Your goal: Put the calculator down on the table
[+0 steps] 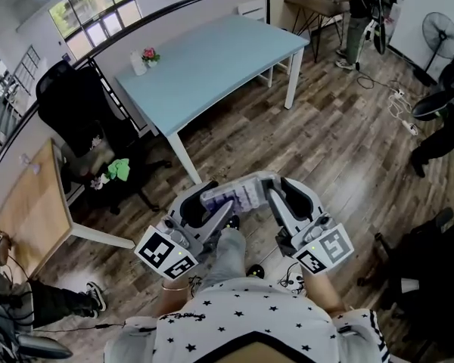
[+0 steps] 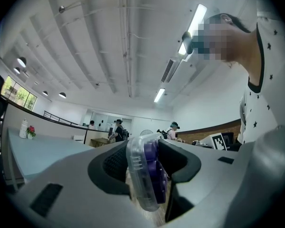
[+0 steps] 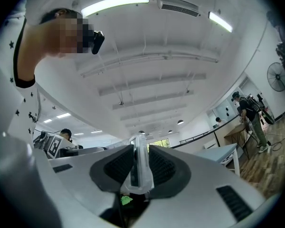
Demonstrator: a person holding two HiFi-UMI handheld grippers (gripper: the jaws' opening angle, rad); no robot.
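A calculator (image 1: 231, 197) with a clear case and purple keys hangs in the air above the wood floor, held between both grippers. My left gripper (image 1: 210, 204) is shut on its left end. In the left gripper view the calculator (image 2: 145, 175) stands edge-on between the dark pads (image 2: 115, 164). My right gripper (image 1: 276, 197) is shut on the other end. The right gripper view shows only the thin clear edge of the calculator (image 3: 139, 167) pinched between that gripper's pads (image 3: 162, 165). A light blue table (image 1: 212, 63) stands farther ahead, well beyond both grippers.
A small vase with a pink flower (image 1: 148, 55) sits at the blue table's far left corner. A black office chair (image 1: 83, 119) and a wooden table (image 1: 30, 210) are at the left. A person (image 1: 357, 13) stands at the back, beside a fan (image 1: 439, 29) and floor cables (image 1: 401, 104).
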